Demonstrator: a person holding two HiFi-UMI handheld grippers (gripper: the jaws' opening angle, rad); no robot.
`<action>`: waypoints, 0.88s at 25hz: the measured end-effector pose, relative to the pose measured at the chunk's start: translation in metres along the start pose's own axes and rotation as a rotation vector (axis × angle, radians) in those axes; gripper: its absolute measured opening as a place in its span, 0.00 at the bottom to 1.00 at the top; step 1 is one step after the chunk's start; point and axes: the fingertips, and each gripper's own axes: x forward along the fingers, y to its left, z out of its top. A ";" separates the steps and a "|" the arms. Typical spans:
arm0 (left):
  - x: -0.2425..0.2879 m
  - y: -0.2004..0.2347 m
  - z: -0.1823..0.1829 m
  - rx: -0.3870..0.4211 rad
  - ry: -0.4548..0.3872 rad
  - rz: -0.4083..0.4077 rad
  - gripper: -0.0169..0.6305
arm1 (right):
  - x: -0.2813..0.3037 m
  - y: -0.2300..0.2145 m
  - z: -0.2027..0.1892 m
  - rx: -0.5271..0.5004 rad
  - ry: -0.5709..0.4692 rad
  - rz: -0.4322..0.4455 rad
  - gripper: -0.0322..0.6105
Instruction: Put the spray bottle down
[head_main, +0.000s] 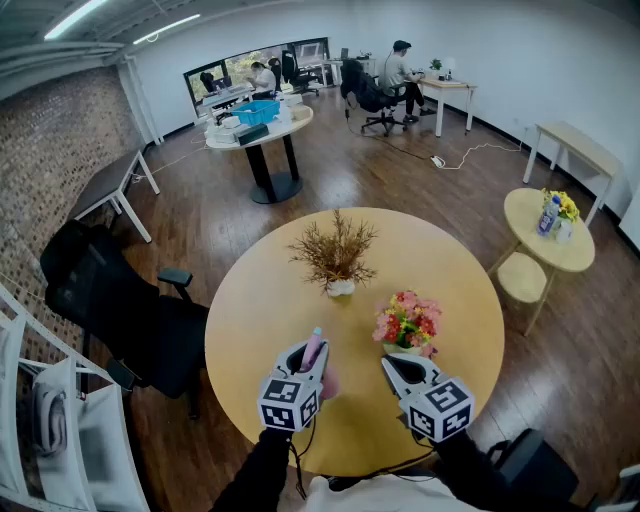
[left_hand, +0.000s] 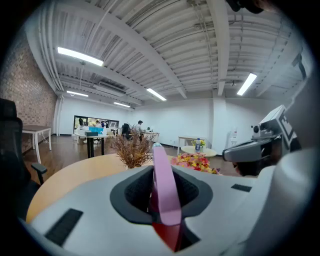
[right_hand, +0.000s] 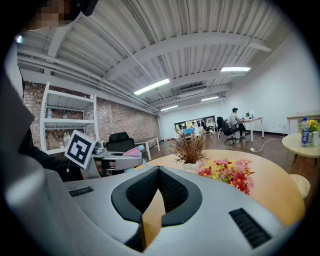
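Note:
A pink spray bottle (head_main: 313, 348) stands upright between the jaws of my left gripper (head_main: 305, 356), which is shut on it above the near part of the round wooden table (head_main: 450, 260). In the left gripper view the pink bottle (left_hand: 164, 186) fills the gap between the dark pads and rises past them. My right gripper (head_main: 400, 367) hovers just to the right, beside the flowers, with its jaws closed and nothing in them. In the right gripper view only a thin wedge of table shows between the pads (right_hand: 172, 192). The bottle's base is hidden.
A dried brown plant in a white pot (head_main: 336, 256) stands at the table's middle. A bunch of pink and red flowers (head_main: 408, 322) sits right in front of the right gripper. A black office chair (head_main: 120, 310) is at the left, a small round side table (head_main: 550, 240) at the right.

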 end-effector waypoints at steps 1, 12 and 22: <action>0.006 0.009 0.001 0.016 -0.006 0.014 0.15 | 0.001 0.000 0.000 -0.002 0.008 0.000 0.02; 0.090 0.085 -0.005 0.133 -0.050 0.126 0.15 | 0.018 -0.019 -0.010 0.004 0.035 -0.043 0.02; 0.119 0.111 -0.015 0.078 -0.055 0.168 0.15 | 0.023 -0.037 -0.011 -0.005 0.053 -0.079 0.02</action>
